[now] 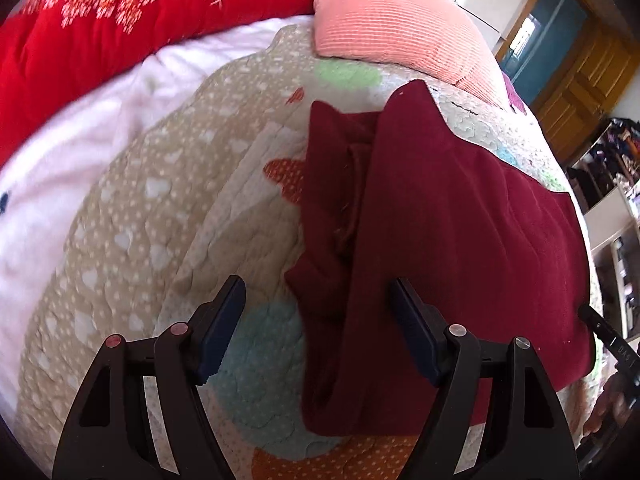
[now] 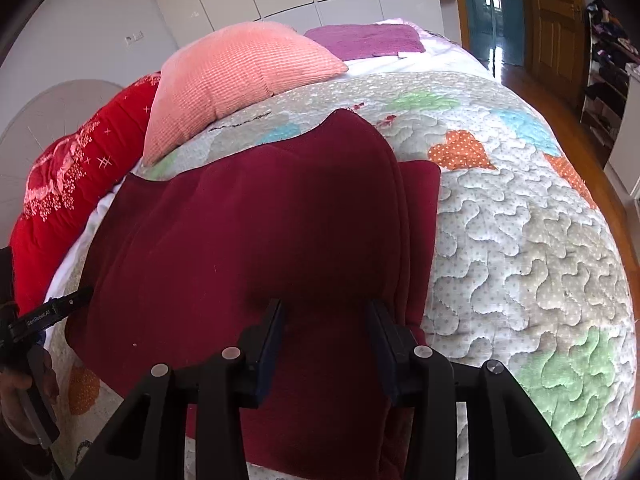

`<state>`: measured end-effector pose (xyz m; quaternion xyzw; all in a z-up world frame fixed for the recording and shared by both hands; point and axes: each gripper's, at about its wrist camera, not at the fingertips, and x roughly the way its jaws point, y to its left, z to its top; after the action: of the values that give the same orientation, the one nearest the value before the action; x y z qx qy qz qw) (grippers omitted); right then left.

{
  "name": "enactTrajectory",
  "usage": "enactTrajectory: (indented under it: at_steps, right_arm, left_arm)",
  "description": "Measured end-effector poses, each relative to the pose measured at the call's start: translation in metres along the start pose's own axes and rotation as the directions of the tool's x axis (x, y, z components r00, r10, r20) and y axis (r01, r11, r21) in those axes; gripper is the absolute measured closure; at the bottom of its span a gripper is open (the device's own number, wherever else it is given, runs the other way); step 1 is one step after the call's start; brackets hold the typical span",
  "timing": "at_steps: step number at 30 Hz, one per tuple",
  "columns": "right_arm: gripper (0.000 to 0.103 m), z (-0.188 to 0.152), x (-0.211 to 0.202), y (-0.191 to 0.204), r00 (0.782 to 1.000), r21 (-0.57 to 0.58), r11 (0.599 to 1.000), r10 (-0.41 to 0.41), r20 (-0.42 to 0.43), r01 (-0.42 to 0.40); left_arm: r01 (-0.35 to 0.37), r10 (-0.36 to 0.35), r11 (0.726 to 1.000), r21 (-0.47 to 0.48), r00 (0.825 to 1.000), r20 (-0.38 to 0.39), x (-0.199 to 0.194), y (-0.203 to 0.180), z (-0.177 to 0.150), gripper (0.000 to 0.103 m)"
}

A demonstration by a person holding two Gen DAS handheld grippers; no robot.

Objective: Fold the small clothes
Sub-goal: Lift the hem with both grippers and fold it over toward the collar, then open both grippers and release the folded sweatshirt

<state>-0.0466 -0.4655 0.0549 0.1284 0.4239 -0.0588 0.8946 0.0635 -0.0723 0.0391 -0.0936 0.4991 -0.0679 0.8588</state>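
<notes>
A dark red garment [image 1: 460,220] lies partly folded on the patterned quilt [image 1: 140,220], its bunched left edge nearest me. My left gripper [image 1: 318,286] hangs open just over that edge: one finger is above the quilt, the other above the cloth, and nothing is pinched. In the right wrist view the same garment [image 2: 260,220] spreads flat, with a doubled layer along its right side. My right gripper [image 2: 325,308] is open, jaws partly apart, above the garment's near right part, and no cloth is gripped. The other gripper's tip [image 2: 52,312] shows at the far left.
A pink ribbed pillow [image 2: 240,76] rests on the quilt [image 2: 520,240] behind the garment. A red blanket [image 1: 80,40] lies on a white sheet [image 1: 60,160] to the left. A purple cloth [image 2: 364,40] lies further back. A wooden door [image 2: 556,12] and cluttered shelves [image 1: 616,160] stand beyond the bed.
</notes>
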Motion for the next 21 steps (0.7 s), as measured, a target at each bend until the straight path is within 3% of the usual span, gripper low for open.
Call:
enactTrajectory:
  at_steps: [5, 8, 10, 15, 21]
  right_arm:
    - [0.062, 0.004, -0.022, 0.008, 0.999, 0.005, 1.0, 0.026, 0.033, -0.026]
    - [0.06, 0.005, -0.027, 0.007, 0.998, 0.012, 1.0, -0.013, 0.064, 0.013]
    - [0.06, 0.005, -0.016, -0.001, 0.998, 0.027, 0.998, -0.056, 0.03, 0.055]
    - [0.06, 0.007, -0.003, 0.0, 0.998, -0.004, 0.998, -0.065, -0.022, 0.065]
    - [0.06, 0.016, -0.022, 0.028, 0.999, 0.002, 0.999, 0.044, 0.022, -0.045]
  left_arm:
    - [0.007, -0.007, 1.0, 0.003, 1.0, 0.004, -0.007, 0.001, -0.008, 0.027]
    - [0.0, 0.0, 1.0, 0.02, 1.0, 0.017, -0.004, 0.001, -0.013, 0.025]
    - [-0.004, 0.004, 1.0, 0.023, 1.0, 0.025, -0.003, 0.0, -0.015, 0.025]
    - [-0.002, 0.001, 0.999, 0.046, 1.0, 0.014, -0.005, 0.0, -0.019, 0.025]
    - [0.02, -0.02, 1.0, 0.023, 1.0, 0.018, -0.007, 0.005, -0.023, 0.025]
